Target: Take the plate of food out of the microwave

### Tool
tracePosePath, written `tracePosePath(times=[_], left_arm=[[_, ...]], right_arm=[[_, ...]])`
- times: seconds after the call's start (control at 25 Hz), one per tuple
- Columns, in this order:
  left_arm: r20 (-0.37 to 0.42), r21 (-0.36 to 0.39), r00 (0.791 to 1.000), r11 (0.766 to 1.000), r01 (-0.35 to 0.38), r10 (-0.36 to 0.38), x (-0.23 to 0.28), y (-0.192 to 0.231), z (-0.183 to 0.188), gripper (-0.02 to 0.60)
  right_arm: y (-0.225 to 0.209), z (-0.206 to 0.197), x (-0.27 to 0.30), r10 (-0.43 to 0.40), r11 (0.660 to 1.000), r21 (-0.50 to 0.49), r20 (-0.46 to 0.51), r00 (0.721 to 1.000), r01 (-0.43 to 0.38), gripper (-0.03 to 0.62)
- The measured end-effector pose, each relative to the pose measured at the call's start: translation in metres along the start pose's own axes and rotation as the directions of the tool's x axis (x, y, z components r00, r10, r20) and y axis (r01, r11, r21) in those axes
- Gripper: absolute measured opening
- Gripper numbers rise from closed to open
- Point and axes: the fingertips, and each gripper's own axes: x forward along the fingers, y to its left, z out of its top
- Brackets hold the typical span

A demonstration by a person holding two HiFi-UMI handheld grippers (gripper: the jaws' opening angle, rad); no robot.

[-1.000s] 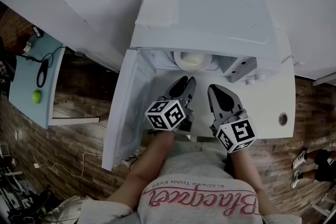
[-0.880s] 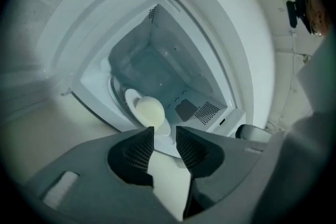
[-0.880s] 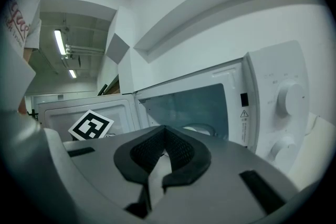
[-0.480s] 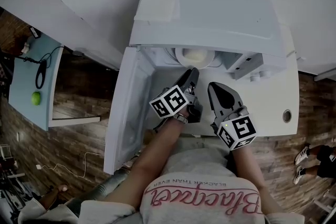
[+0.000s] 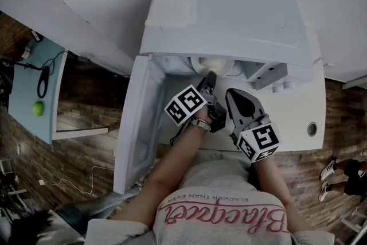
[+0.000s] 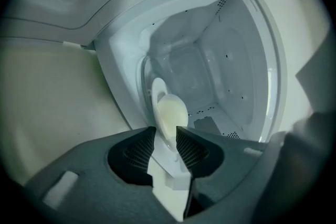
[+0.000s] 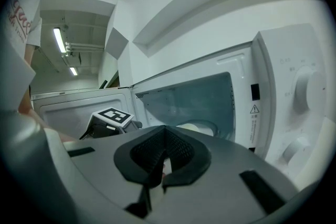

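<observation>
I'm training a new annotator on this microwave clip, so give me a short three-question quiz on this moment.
1. What sits between the jaws of the left gripper?
2. The right gripper is: A) wide open, B) shut with nothing in it, C) shut on a cup.
3. True or false: the microwave has its door standing open, on the left in the head view.

Key:
1. The rim of the plate, which is inside the microwave; the jaws stand apart on either side of it.
2. B.
3. True.
</observation>
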Motion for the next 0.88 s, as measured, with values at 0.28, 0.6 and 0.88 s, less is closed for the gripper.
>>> tracePosePath(times=[0.28,0.6,0.88], left_arm=[[-0.019,-0.022,0.985,0.984,-0.174,0.174,0.006,0.007,-0.002,0.127],[-0.006,-0.077,0.978,0.975,-0.208,0.208,0.001,0.008,0.0,0.073],[-0.002,-0.138,0.981,0.972,-0.193,0.194,-0.007,0.009,0.005,0.057]], right_arm=[[-0.006,0.001,0.002,-0.003,1.0,0.004,-0.002,1.0,0.003,0.008],[-0.01,-0.001,-0.003,-0.014,1.0,0.018,-0.002,1.0,0.014,0.008],[-0.006,-0.004,-0.009,-0.017,1.0,0.023,0.001,1.0,0.017,0.008]])
